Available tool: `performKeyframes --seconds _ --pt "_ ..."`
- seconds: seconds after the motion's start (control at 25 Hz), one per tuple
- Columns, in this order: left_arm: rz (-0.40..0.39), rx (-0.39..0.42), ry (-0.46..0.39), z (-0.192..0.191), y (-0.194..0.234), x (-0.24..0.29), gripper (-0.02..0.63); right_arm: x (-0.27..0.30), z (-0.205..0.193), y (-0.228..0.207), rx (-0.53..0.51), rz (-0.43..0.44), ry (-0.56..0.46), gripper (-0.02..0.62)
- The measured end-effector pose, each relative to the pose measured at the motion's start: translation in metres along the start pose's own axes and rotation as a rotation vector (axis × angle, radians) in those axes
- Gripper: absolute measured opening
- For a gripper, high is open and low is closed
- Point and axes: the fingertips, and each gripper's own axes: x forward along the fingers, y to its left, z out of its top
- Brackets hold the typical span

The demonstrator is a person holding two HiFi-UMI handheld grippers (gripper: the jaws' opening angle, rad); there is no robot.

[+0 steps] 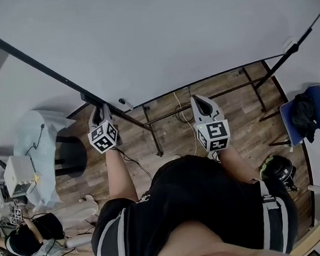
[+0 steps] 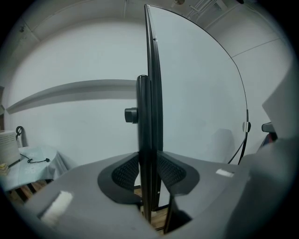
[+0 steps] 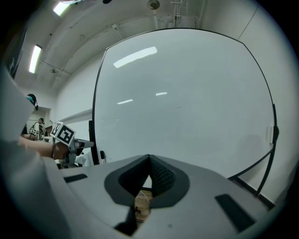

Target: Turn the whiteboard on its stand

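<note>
Gripping the whiteboard (image 1: pixel 158 36) by its black frame, the left gripper (image 2: pixel 149 169) has its ribbed pads closed on the board's side edge, with a dark knob (image 2: pixel 131 114) on the upright just beside the hold. The right gripper (image 3: pixel 148 164) has its jaws together on nothing and points at the white face from near the lower edge. The board hangs tilted on its stand (image 1: pixel 156 144), its face spreading over most of the head view, directly in front of the person. It looks like a wide, stiff panel that should swing as one piece around its pivots, probably with some weight and momentum once it moves. Its glossy face gives pads nothing to bite, so the frame is the sensible place to take it (an edge far from the pivot gives the most leverage). A closed right gripper could only push. The stand's legs rest on a wood-plank floor (image 1: pixel 242 118), where a pale cable (image 1: pixel 184 114) trails near them. A cloth-covered table (image 1: pixel 39 139) stands at the left, a blue chair (image 1: pixel 313 112) at the right, and another person (image 1: pixel 25 240) is at the lower left, well apart from the board.
</note>
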Motion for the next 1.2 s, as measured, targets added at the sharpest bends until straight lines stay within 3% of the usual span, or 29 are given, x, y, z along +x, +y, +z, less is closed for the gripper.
performKeyframes --seconds 0.64,1.2 --pt "0.144 -0.011 -0.016 -0.005 0.060 -0.009 0.124 0.006 0.000 0.000 -0.014 0.001 0.007 -0.008" --pt "0.187 -0.035 -0.002 -0.007 0.077 -0.010 0.123 0.003 -0.001 -0.006 -0.024 0.020 0.016 -0.008"
